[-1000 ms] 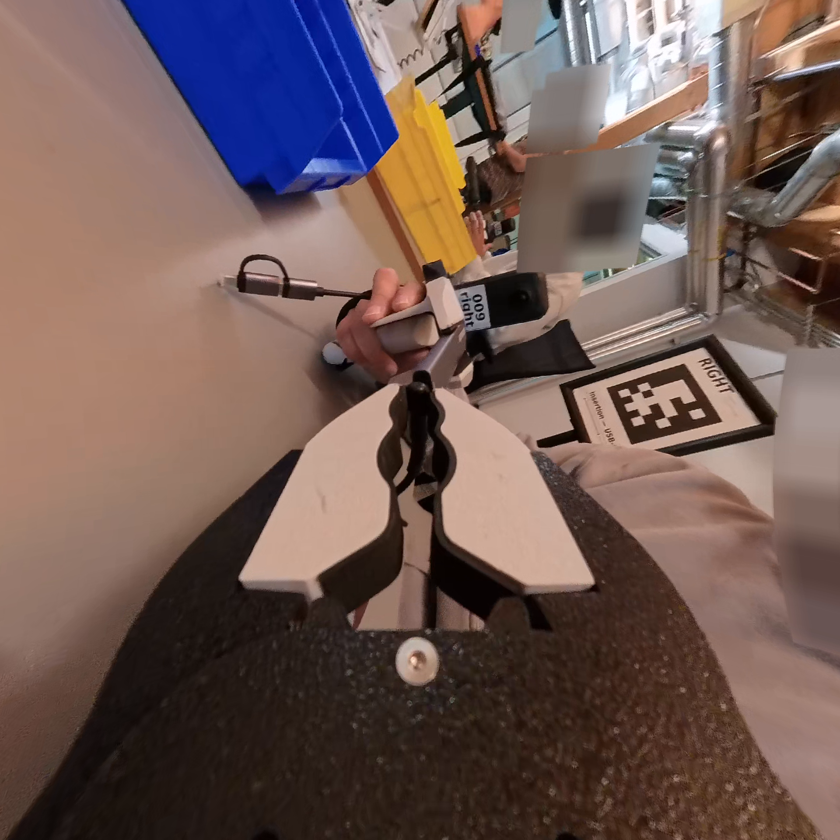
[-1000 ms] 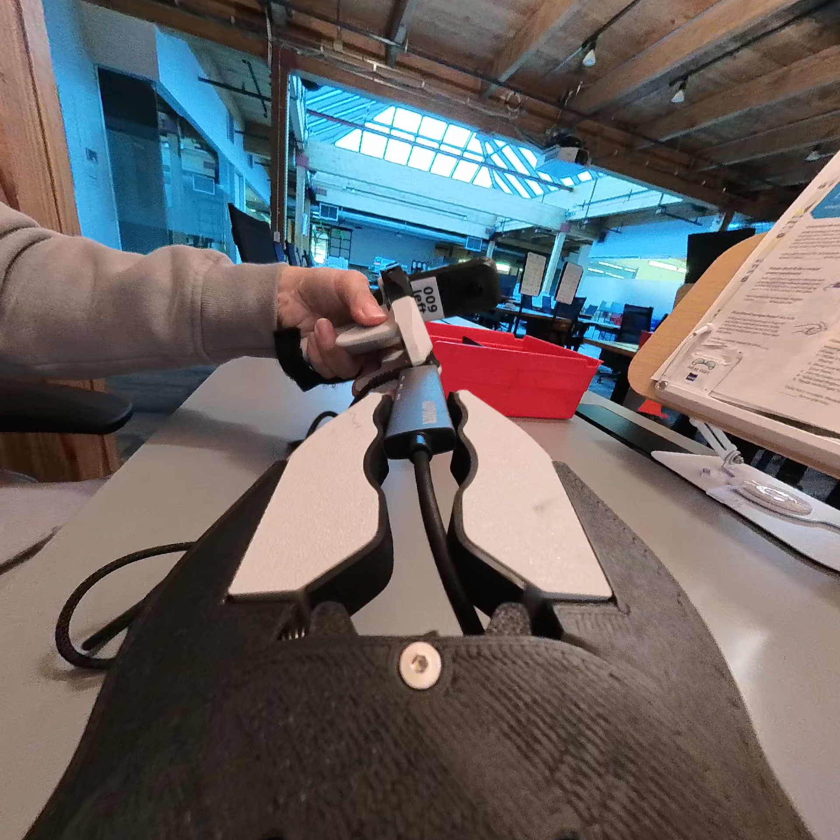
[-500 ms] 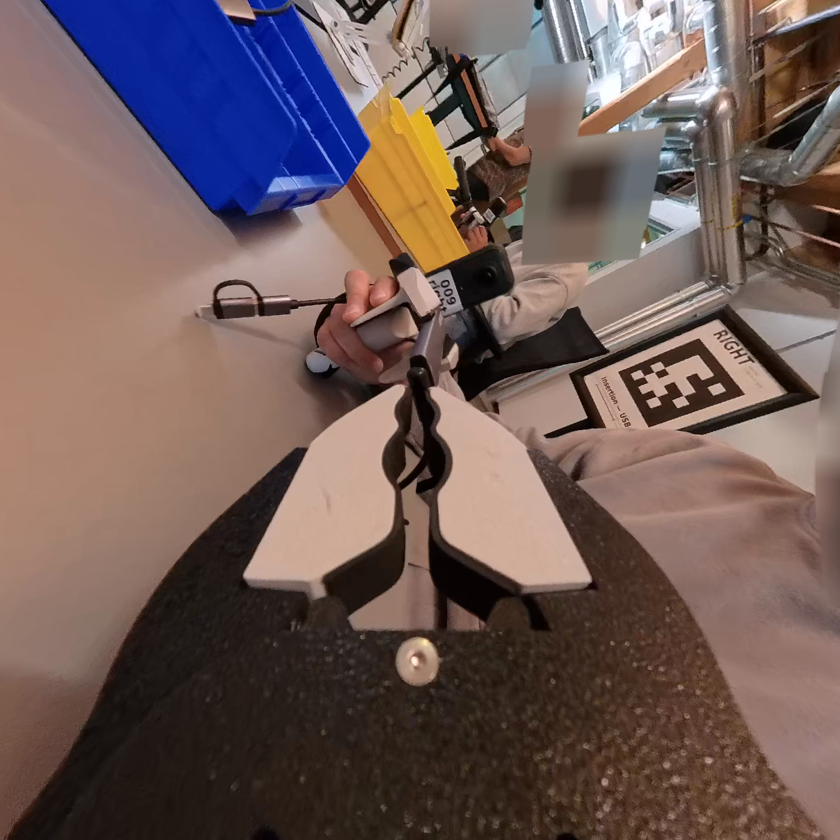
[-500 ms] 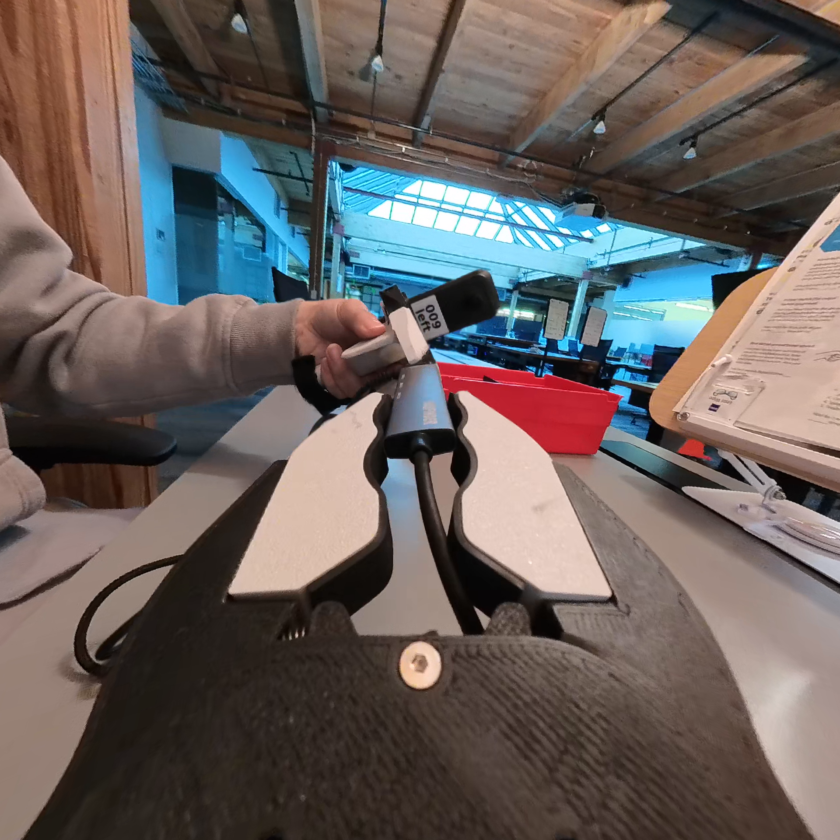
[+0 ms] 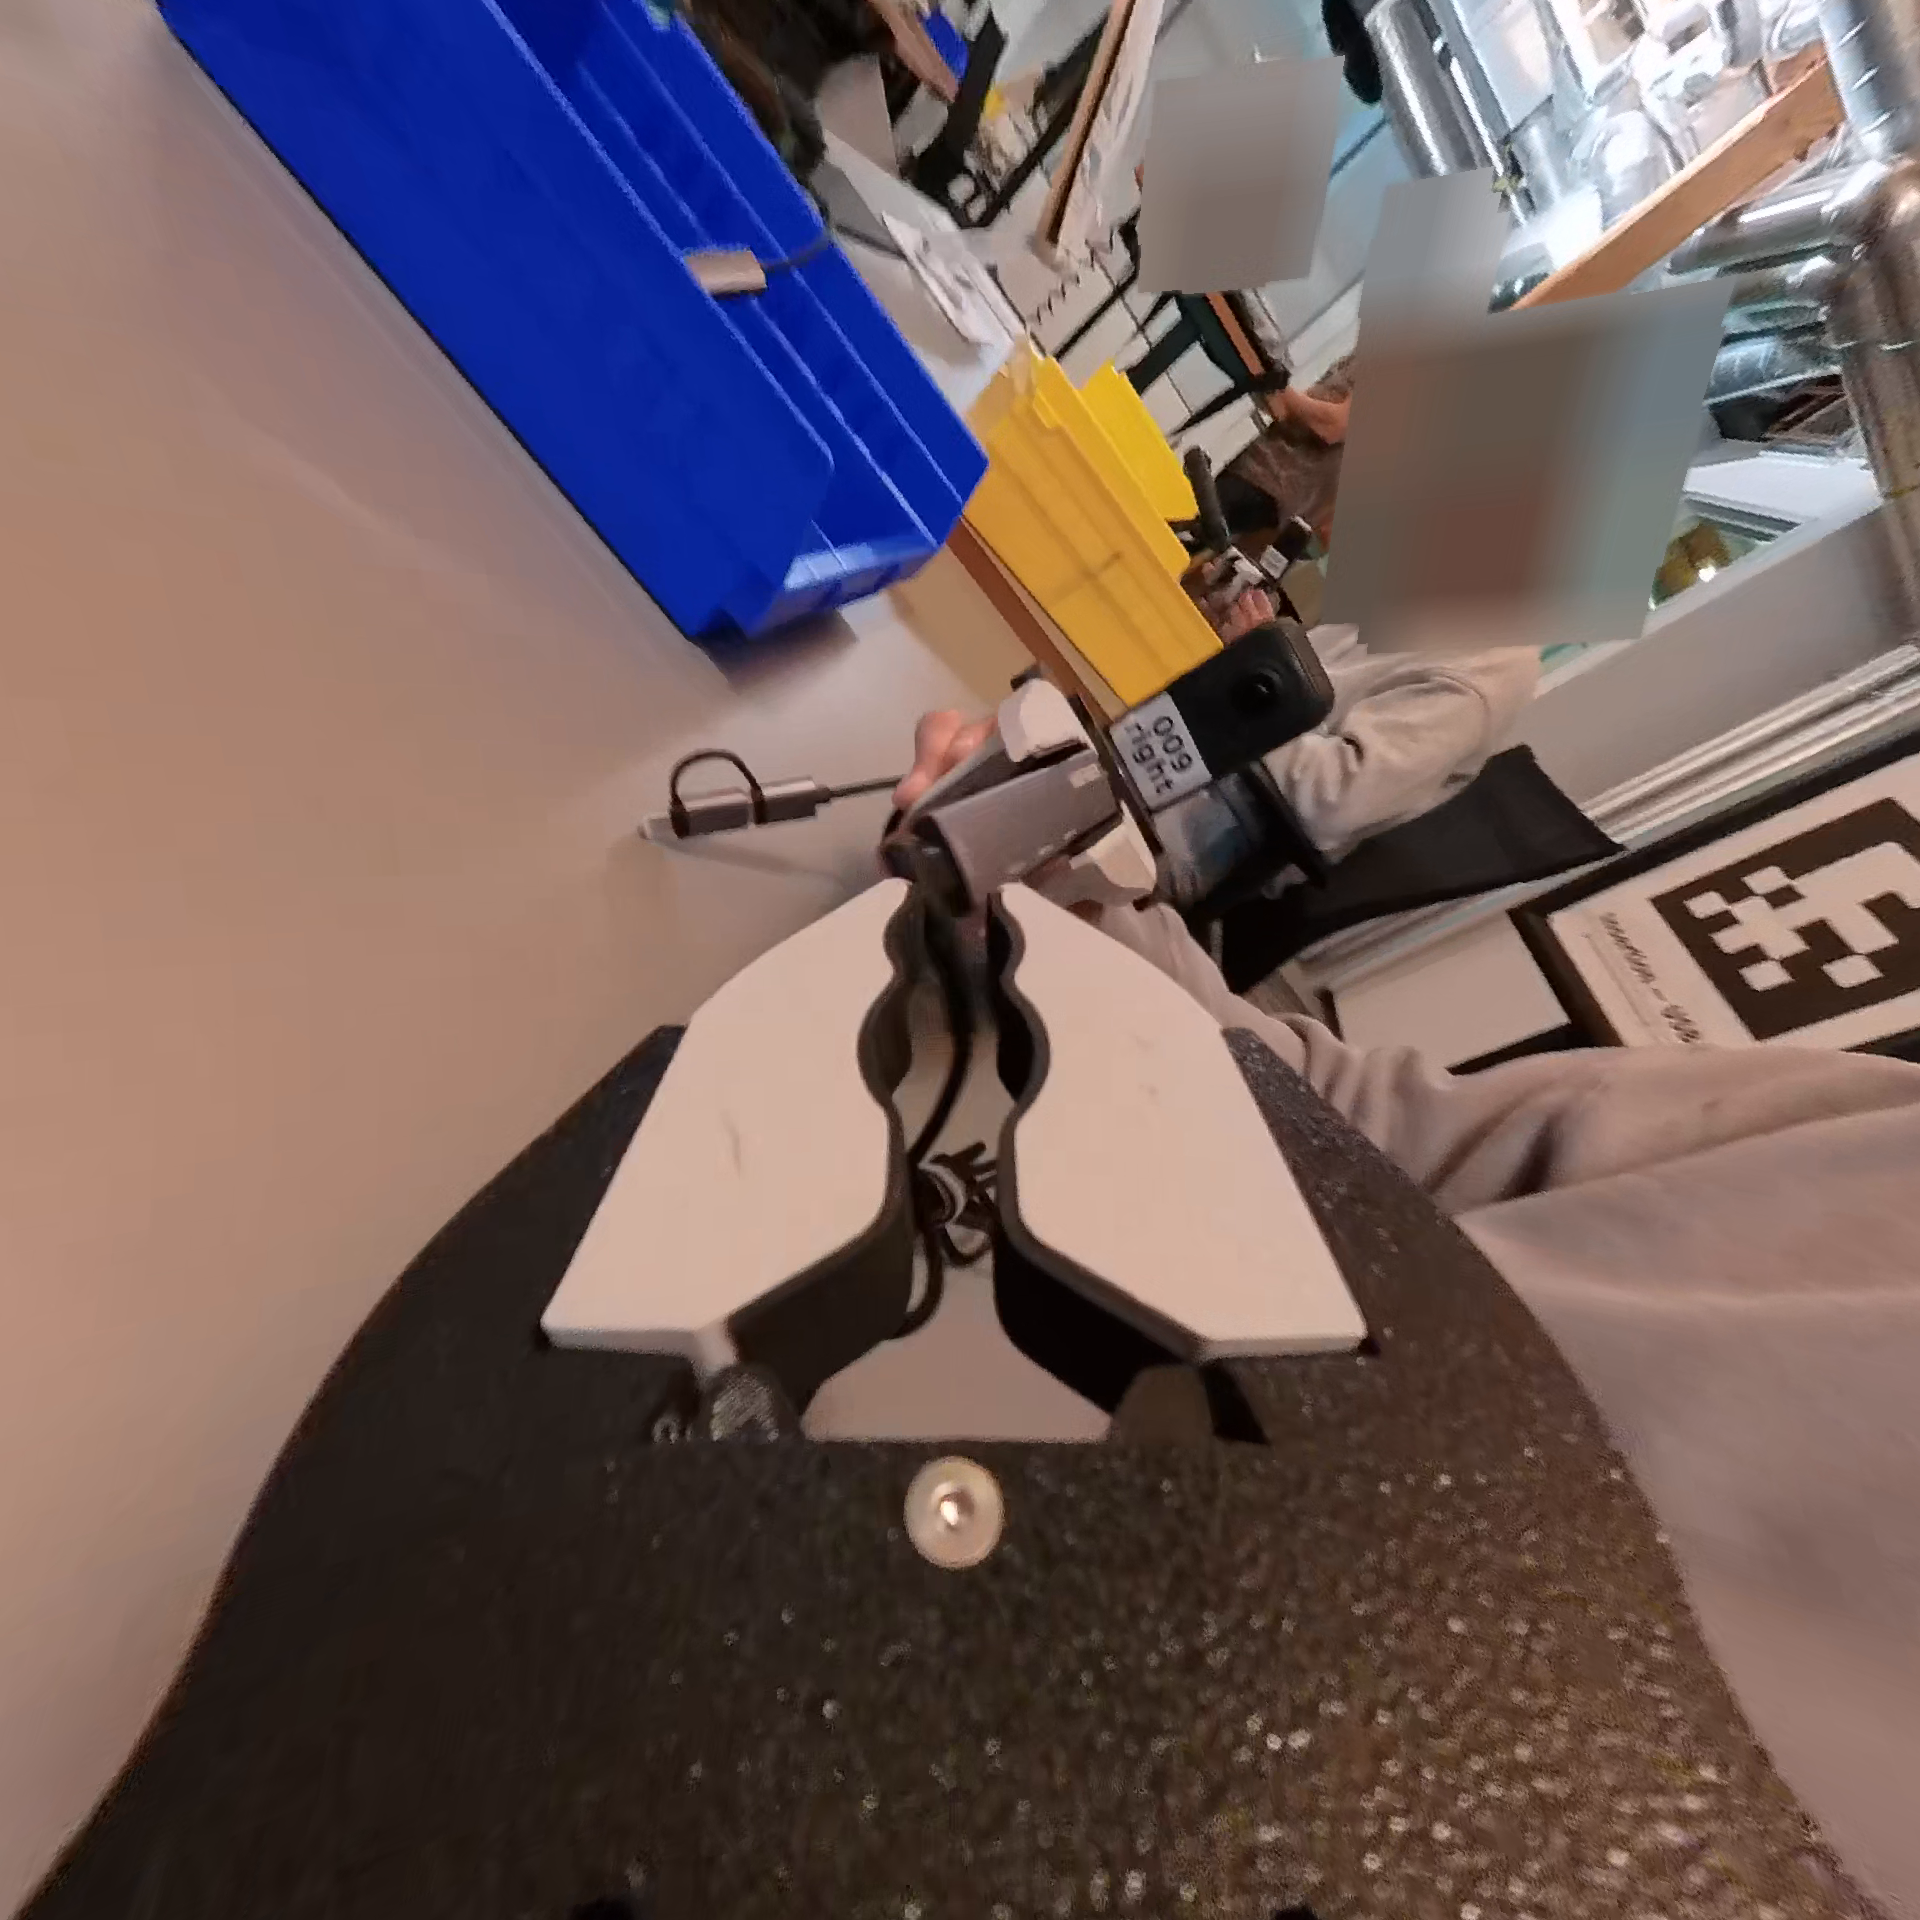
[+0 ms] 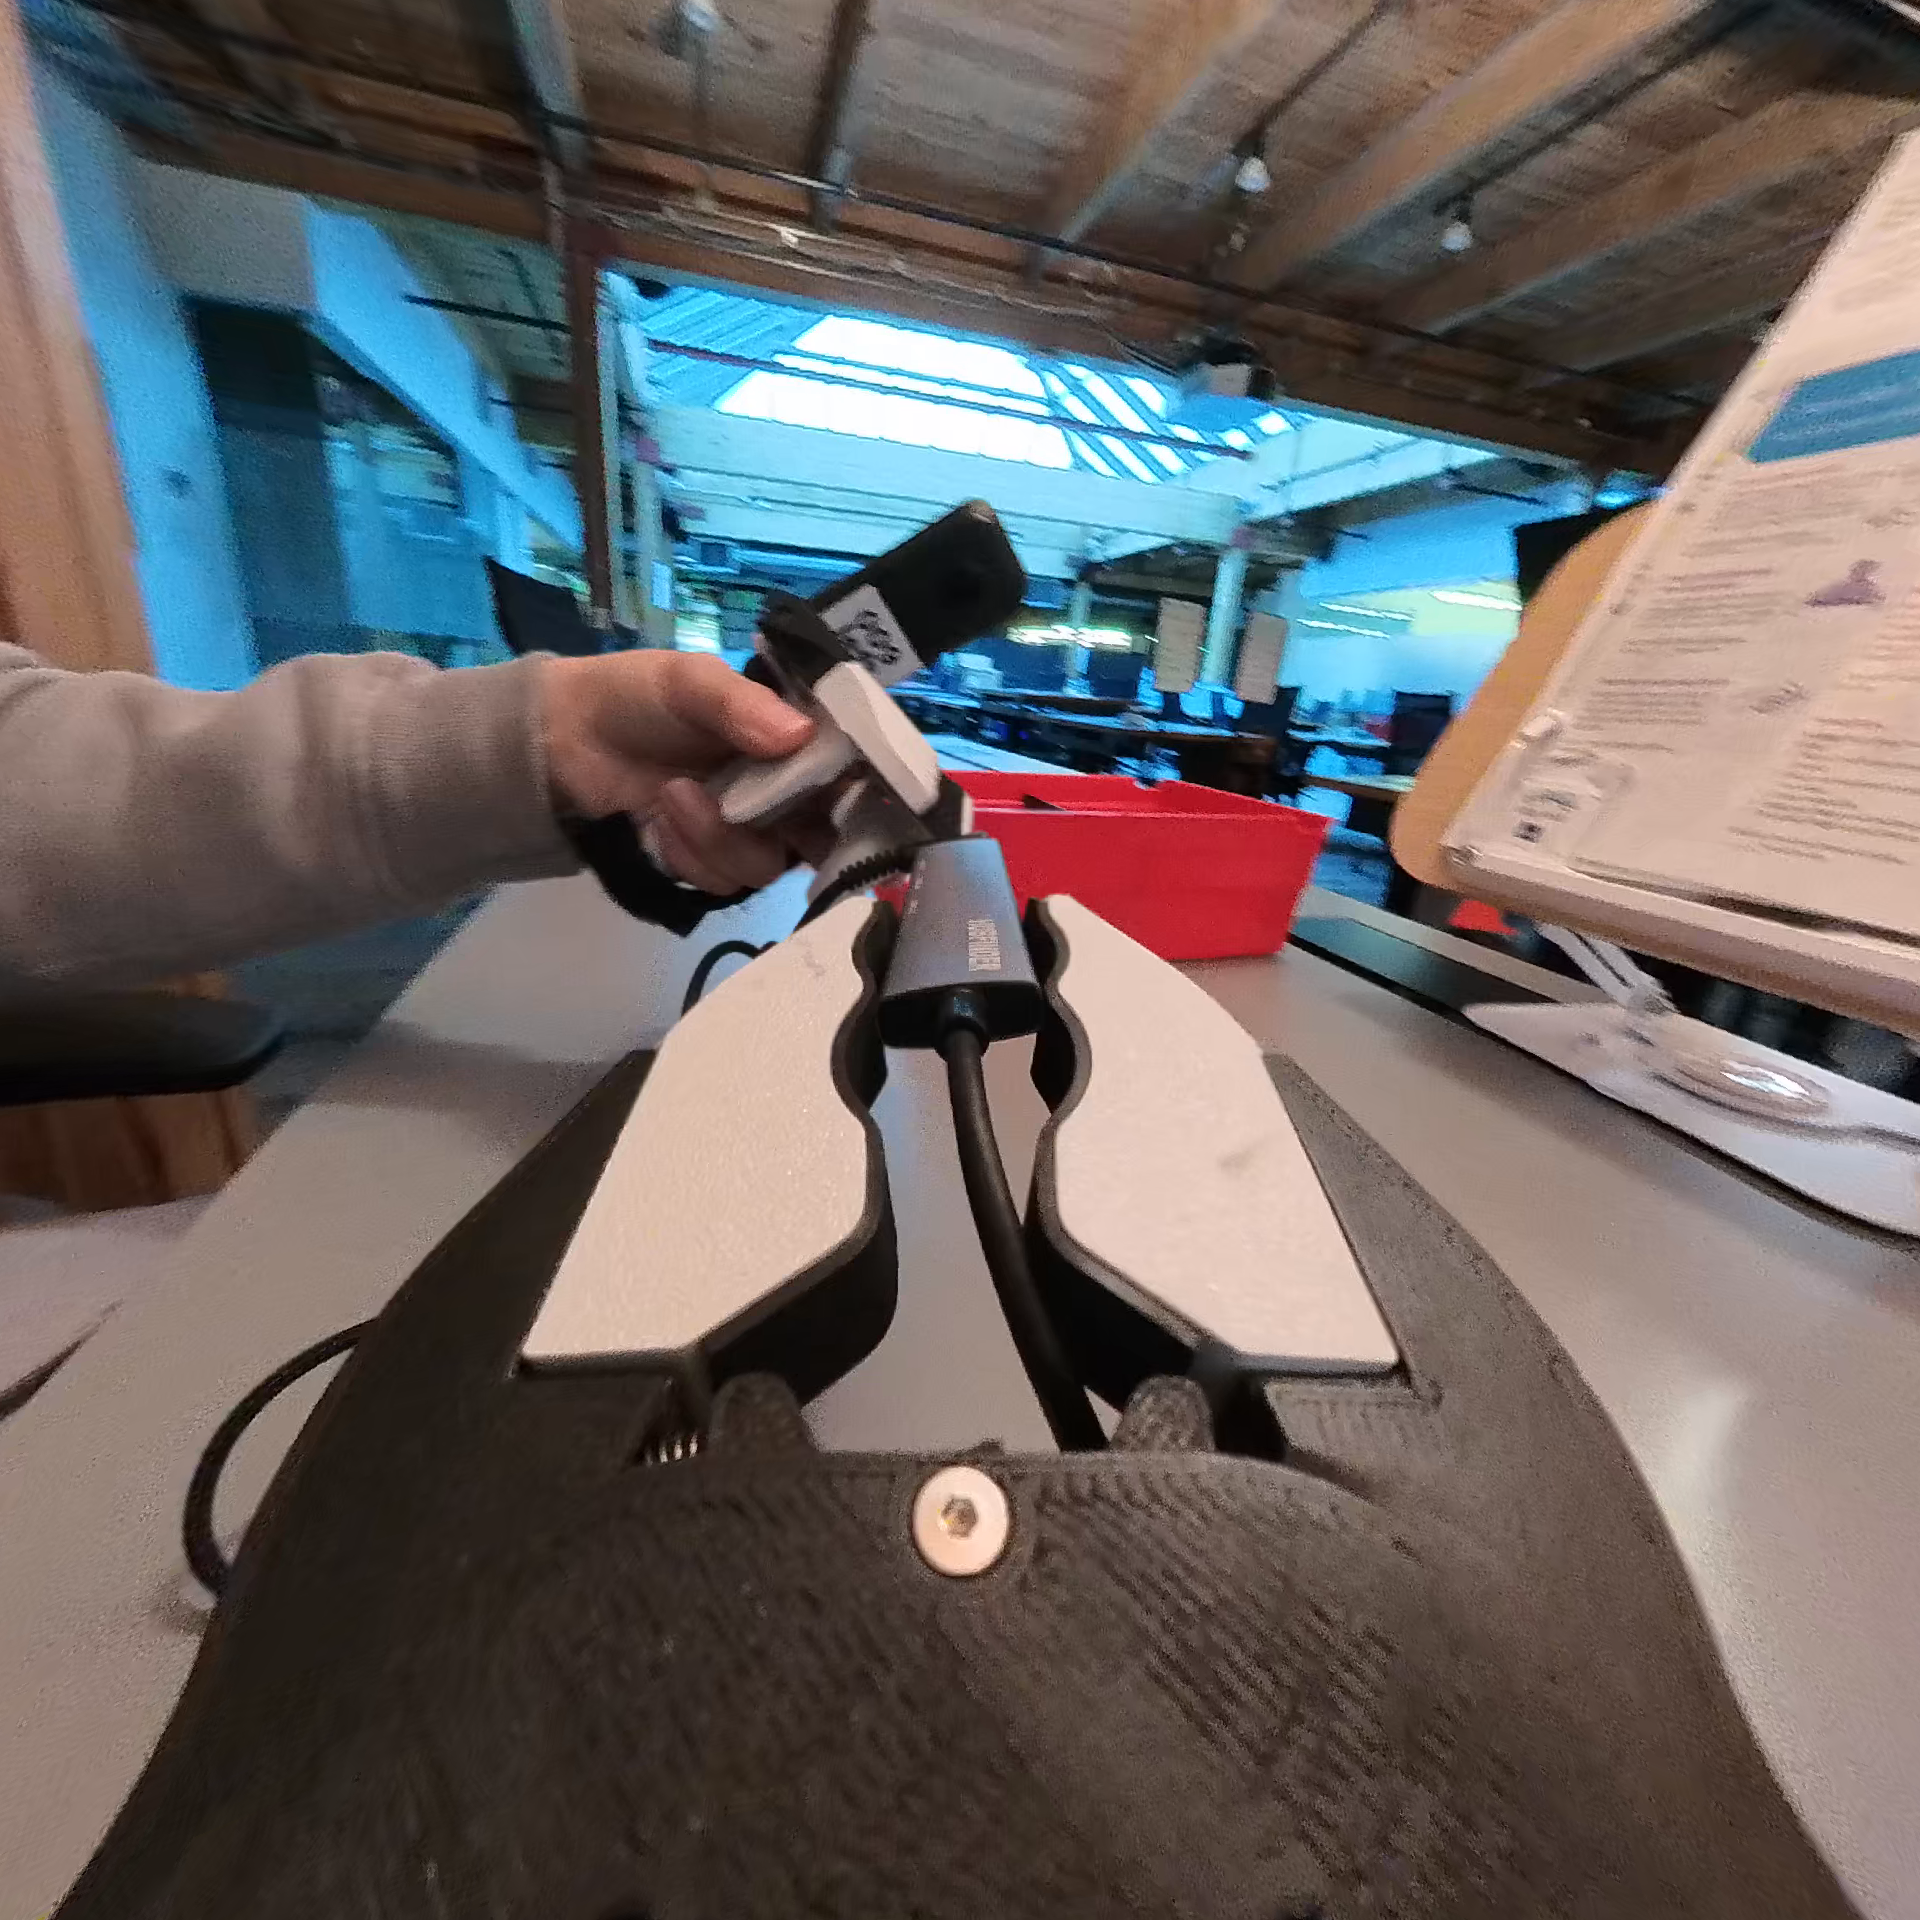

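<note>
My right gripper (image 6: pixel 961 906) is shut on a grey adapter block (image 6: pixel 961 935), and its black cable (image 6: pixel 997 1195) runs back between the fingers. My left gripper (image 5: pixel 940 906) is shut on a thin black plug and cable (image 5: pixel 940 997), whose tip meets the end of the grey adapter (image 5: pixel 1013 826). Both are held just above the grey table (image 5: pixel 312 831). Each gripper faces the other: the right one (image 5: pixel 1023 805) shows in the left wrist view and the left one (image 6: pixel 894 821), held by a hand (image 6: pixel 644 748), shows in the right wrist view. The joint itself is hidden.
A loose cable end with a small adapter (image 5: pixel 727 810) lies on the table. Blue bins (image 5: pixel 582 312) and a yellow bin (image 5: pixel 1091 551) stand behind it. A red bin (image 6: pixel 1143 862), a document stand (image 6: pixel 1714 675) and a cable loop (image 6: pixel 239 1455) are nearby. A framed marker sign (image 5: pixel 1766 935) sits beside the arm. There is about 7 cm between the tips of the two grippers.
Both grippers have tilted and shifted while staying shut. The grey adapter now leans right in the right view and lies crosswise at the left gripper's tips. The views are blurred by motion.
</note>
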### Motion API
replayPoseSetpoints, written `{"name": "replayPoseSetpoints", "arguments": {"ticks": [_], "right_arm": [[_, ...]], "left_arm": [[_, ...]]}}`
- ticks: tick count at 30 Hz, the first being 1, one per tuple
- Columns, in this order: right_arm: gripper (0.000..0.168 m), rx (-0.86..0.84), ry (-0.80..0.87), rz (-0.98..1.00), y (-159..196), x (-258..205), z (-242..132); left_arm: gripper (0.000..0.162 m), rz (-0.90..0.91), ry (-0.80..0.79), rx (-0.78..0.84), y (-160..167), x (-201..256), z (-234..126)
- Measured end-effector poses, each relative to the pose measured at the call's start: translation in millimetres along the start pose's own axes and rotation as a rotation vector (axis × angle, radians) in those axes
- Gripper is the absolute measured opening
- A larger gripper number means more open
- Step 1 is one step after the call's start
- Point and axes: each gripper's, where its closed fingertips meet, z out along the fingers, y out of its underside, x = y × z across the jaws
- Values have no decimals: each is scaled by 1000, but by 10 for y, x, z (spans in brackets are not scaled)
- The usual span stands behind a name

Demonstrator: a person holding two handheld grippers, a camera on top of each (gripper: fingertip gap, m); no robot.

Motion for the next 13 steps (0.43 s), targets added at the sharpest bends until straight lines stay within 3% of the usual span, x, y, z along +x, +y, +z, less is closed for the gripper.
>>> {"name": "replayPoseSetpoints", "arguments": {"ticks": [3, 7, 9, 11, 13], "right_arm": [[25, -33, 156, -7, 40, 184, 13], [25, -45, 404, -13, 51, 470, -61], [25, -42, 441, -24, 44, 501, -81], [25, -42, 446, -26, 43, 505, -83], [25, -53, 418, -15, 60, 486, -61]], "left_arm": [[12, 122, -83, 119, -129, -85, -74], [19, 391, -383, 236, -226, -302, -442], [24, 522, -590, 270, -324, -428, -821], [18, 620, -847, 269, -473, -591, -1374], [19, 651, -1018, 172, -561, -789, -1890]]}}
